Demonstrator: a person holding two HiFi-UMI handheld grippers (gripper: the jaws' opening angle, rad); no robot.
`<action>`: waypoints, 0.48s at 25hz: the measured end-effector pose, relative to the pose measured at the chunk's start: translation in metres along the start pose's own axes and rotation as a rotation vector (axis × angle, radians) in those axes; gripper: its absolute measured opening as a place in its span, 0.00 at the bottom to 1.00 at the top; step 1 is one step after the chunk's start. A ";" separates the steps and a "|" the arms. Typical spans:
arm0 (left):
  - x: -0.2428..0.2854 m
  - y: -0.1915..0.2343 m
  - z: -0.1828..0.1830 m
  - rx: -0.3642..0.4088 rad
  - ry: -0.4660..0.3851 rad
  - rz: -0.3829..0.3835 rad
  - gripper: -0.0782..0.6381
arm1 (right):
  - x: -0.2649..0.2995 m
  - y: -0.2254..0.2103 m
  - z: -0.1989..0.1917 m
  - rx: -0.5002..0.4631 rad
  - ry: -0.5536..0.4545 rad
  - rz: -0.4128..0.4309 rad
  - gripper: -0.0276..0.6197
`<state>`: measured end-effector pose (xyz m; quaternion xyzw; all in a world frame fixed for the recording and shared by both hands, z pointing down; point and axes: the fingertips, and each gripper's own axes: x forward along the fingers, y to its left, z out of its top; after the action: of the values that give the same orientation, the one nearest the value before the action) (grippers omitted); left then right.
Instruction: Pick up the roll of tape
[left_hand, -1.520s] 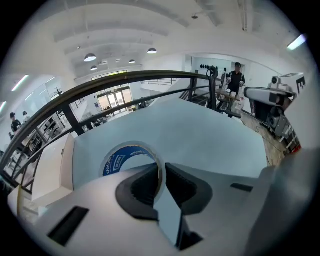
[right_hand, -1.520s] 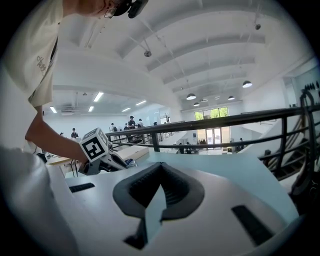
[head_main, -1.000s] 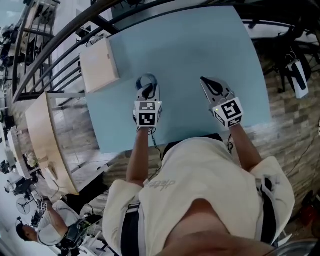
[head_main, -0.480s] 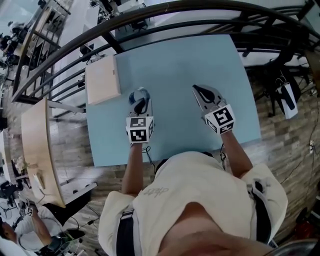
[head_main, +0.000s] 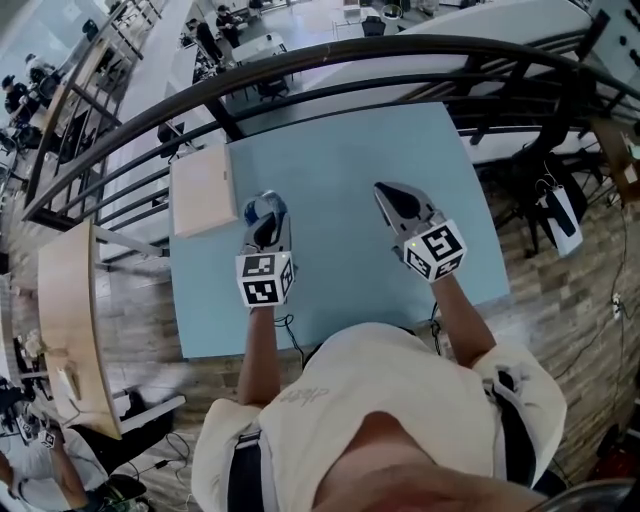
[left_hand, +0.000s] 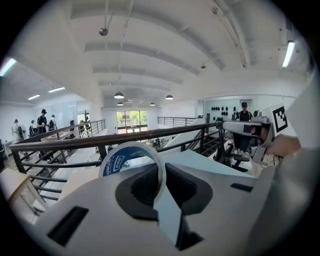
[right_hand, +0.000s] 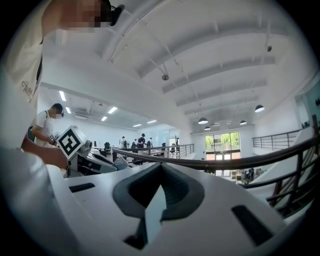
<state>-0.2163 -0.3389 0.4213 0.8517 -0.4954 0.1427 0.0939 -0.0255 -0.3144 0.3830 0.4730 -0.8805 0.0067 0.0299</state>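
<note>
The roll of tape, a clear ring with a blue printed core, stands upright between the jaws of my left gripper, which is shut on its wall. In the head view the left gripper holds the roll of tape raised above the light blue table. My right gripper hangs to the right at about the same height. In the right gripper view its jaws are shut with nothing between them.
A pale wooden board lies at the table's left edge. A dark metal railing curves behind the table. A wooden bench stands on the floor to the left. People work at desks far off.
Both grippers have risen away from the table, the left one carrying the tape roll up with it. The head camera has pulled back and shows more of the railing.
</note>
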 end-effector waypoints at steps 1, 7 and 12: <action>-0.001 -0.001 0.005 0.000 -0.012 -0.002 0.19 | -0.001 -0.001 0.003 -0.006 -0.004 -0.005 0.05; -0.008 -0.008 0.029 0.011 -0.061 -0.014 0.19 | -0.011 -0.006 0.017 -0.031 -0.021 -0.030 0.05; -0.014 -0.010 0.039 0.014 -0.088 -0.014 0.19 | -0.018 -0.006 0.027 -0.022 -0.023 -0.039 0.05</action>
<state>-0.2087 -0.3344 0.3792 0.8611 -0.4923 0.1077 0.0670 -0.0114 -0.3037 0.3553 0.4899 -0.8714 -0.0090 0.0249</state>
